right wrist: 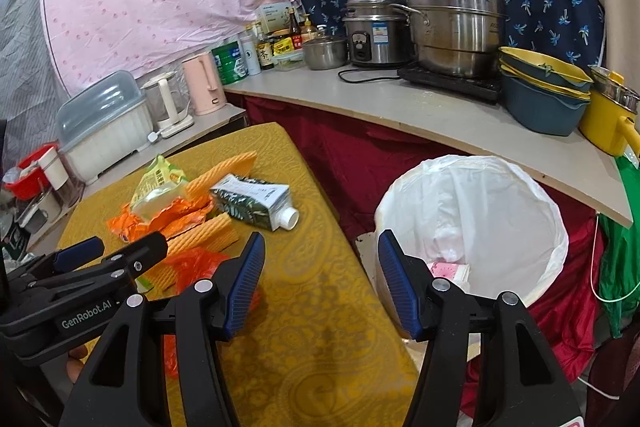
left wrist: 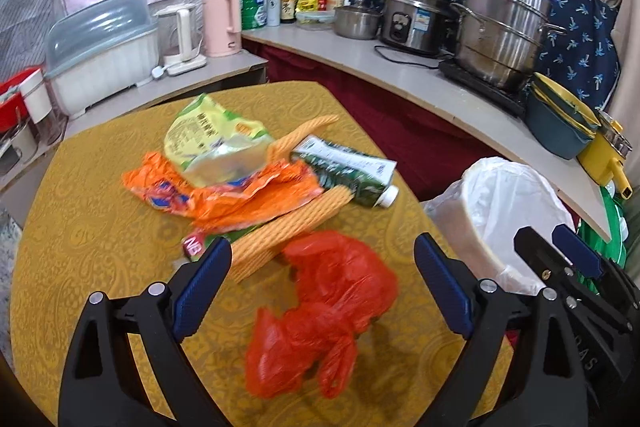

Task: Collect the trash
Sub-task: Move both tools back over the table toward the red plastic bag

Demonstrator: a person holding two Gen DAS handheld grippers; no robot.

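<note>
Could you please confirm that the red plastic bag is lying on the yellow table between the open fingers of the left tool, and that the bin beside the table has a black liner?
Not quite: the liner is white, not black, as the right wrist view shows on the bin. The rest holds: the red plastic bag lies on the yellow table between the open fingers of the left tool.

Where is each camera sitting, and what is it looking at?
Left wrist: sits on the left gripper, looking down over the table at the red bag, wrappers and carton; its own open jaws show, and the right gripper at the edge.
Right wrist: sits on the right gripper, looking across the table corner toward the bin; its own open jaws show, and the left gripper.
Both share the table, carton, red bag, bin and steel pots.
</note>
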